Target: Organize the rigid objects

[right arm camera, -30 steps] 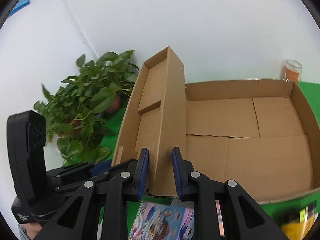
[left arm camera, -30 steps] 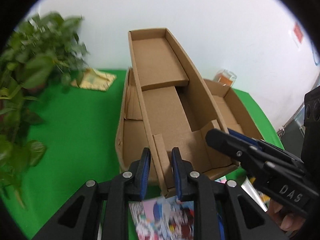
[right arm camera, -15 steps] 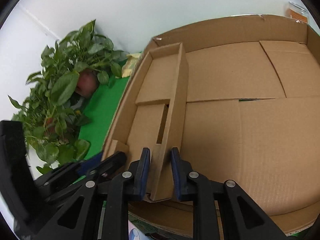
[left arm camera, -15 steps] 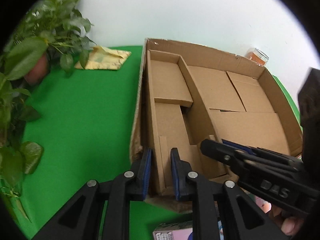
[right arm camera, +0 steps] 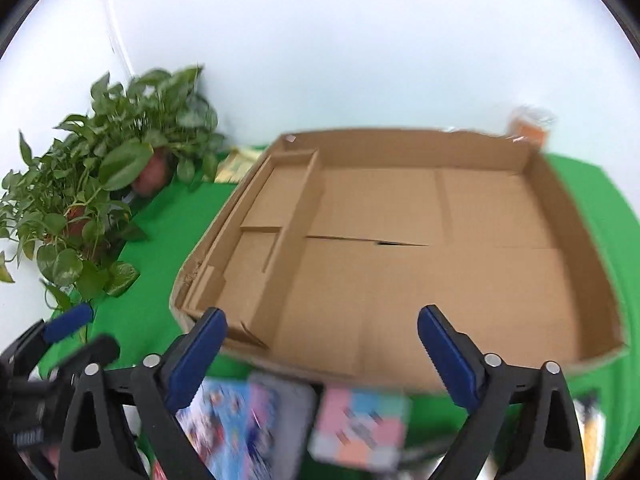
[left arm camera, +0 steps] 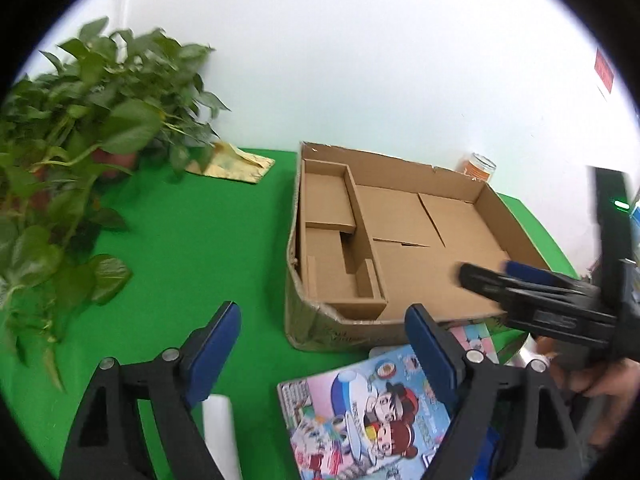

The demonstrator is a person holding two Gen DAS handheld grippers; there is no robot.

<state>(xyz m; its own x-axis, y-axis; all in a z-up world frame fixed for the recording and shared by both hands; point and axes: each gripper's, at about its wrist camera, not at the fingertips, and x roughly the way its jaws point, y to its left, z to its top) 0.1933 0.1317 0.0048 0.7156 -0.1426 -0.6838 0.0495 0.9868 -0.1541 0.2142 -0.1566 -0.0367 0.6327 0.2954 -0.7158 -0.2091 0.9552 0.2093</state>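
Note:
A narrow cardboard tray (left arm camera: 336,240) lies inside the left end of a big shallow cardboard box (left arm camera: 452,178) on the green table; it also shows in the right wrist view (right arm camera: 260,256) within the box (right arm camera: 536,168). My left gripper (left arm camera: 322,334) is open and empty, in front of the box's near left corner. My right gripper (right arm camera: 322,338) is open and empty over the box's front edge; it shows in the left wrist view (left arm camera: 492,274). A colourful cartoon book (left arm camera: 372,412) and a pink-and-blue box (right arm camera: 360,424) lie before the box.
A leafy potted plant (left arm camera: 68,152) stands at the left, also in the right wrist view (right arm camera: 104,200). A yellow packet (left arm camera: 232,162) lies behind it. An orange jar (left arm camera: 478,166) stands behind the box. A white roll (left arm camera: 218,432) lies under my left gripper.
Both grippers opened and let go of the narrow tray, which now lies flat in the big box. Both pulled back toward the table's front.

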